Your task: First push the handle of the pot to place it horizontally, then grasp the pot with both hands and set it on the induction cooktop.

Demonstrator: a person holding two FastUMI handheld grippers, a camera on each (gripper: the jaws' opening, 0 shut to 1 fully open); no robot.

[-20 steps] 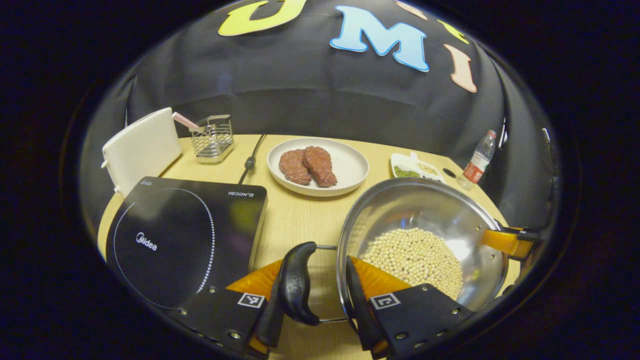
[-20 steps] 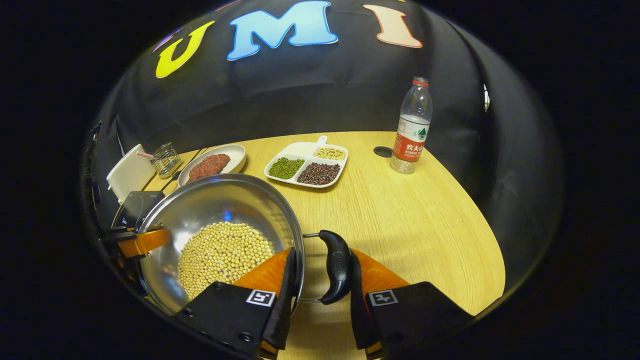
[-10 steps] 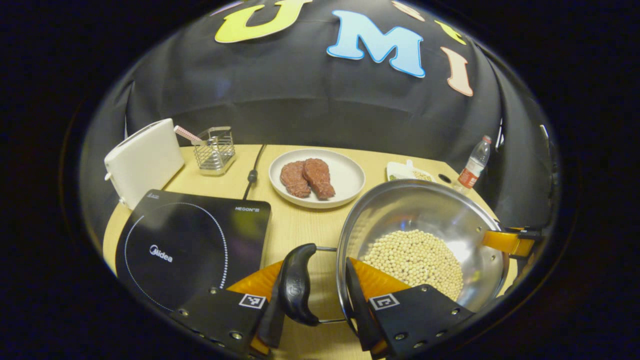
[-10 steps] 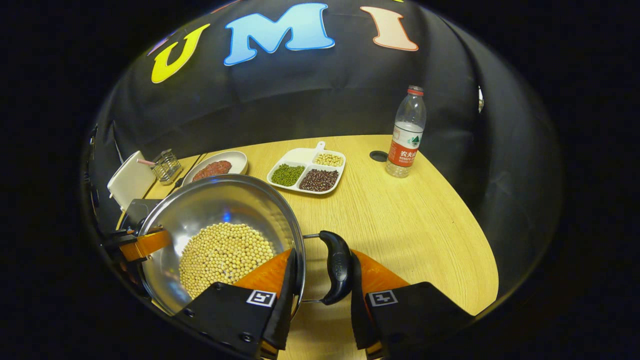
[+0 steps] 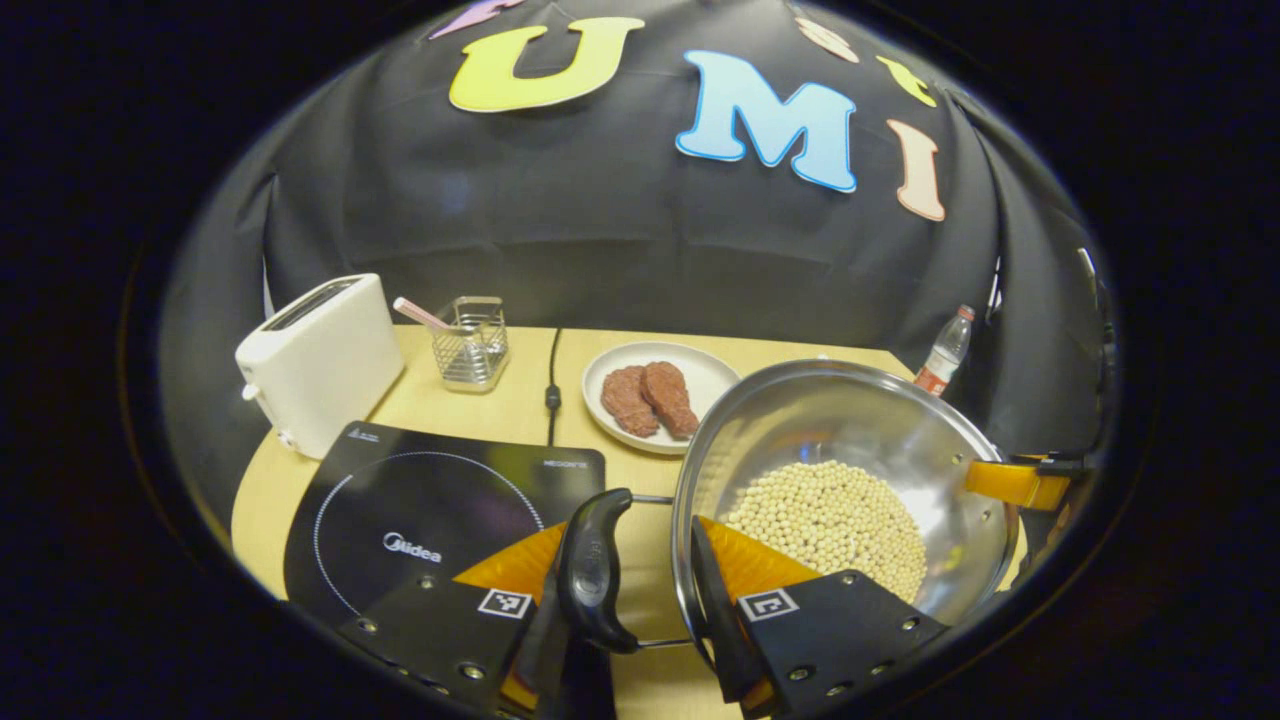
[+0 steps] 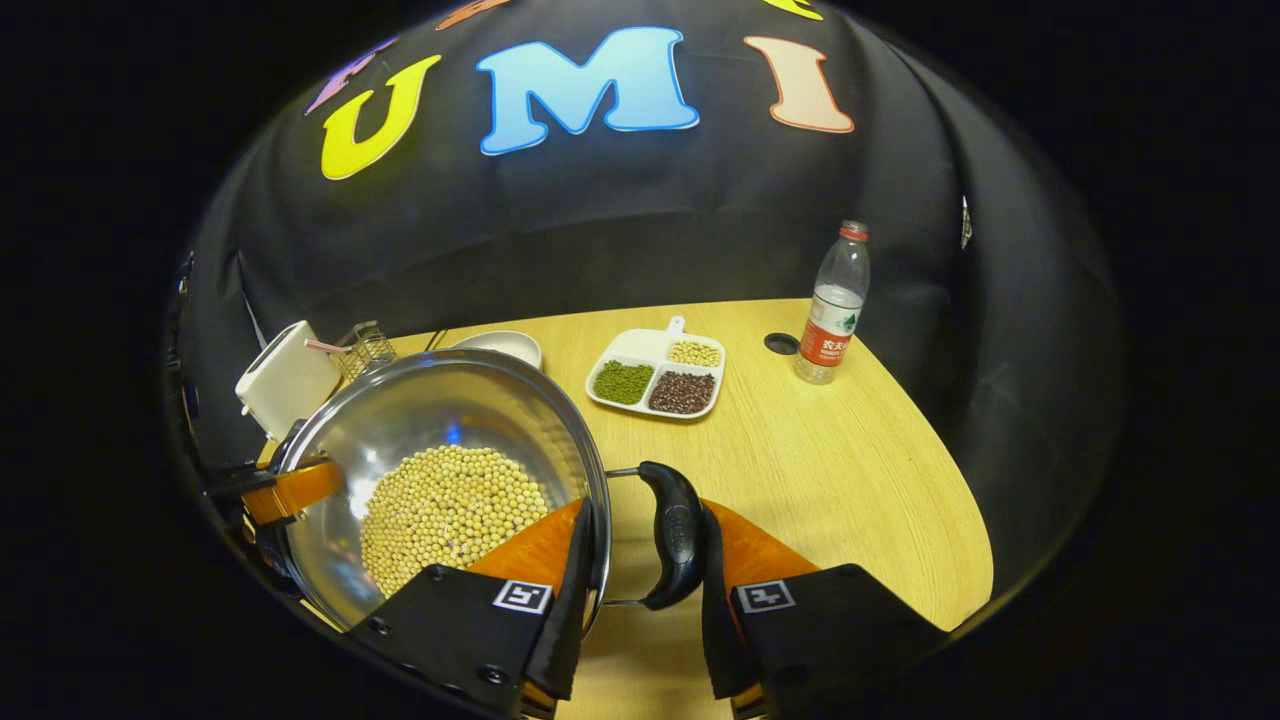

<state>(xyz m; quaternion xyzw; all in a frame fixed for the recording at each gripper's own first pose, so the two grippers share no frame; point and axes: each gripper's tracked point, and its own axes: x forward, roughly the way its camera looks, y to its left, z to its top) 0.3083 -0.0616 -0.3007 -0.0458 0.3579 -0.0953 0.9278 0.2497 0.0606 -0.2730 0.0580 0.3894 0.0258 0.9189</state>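
Carrying the pot (image 5: 850, 480) between them, each hand-held gripper has one of its two black side handles nipped between nearly closed fingers: the left hand-held gripper (image 5: 640, 590) on the left handle (image 5: 592, 570), the right hand-held gripper (image 6: 640, 570) on the right handle (image 6: 675, 535). The pot appears lifted off the desk (image 6: 800, 460). The cooktop (image 5: 430, 510) lies to the pot's left, just beside the left gripper, so the move looks to be sideways, with the handle-to-handle axis kept level. The pot is shiny steel, wide and bowl-shaped, with pale beans (image 6: 450, 505) heaped in its bottom, liable to shift if tilted.
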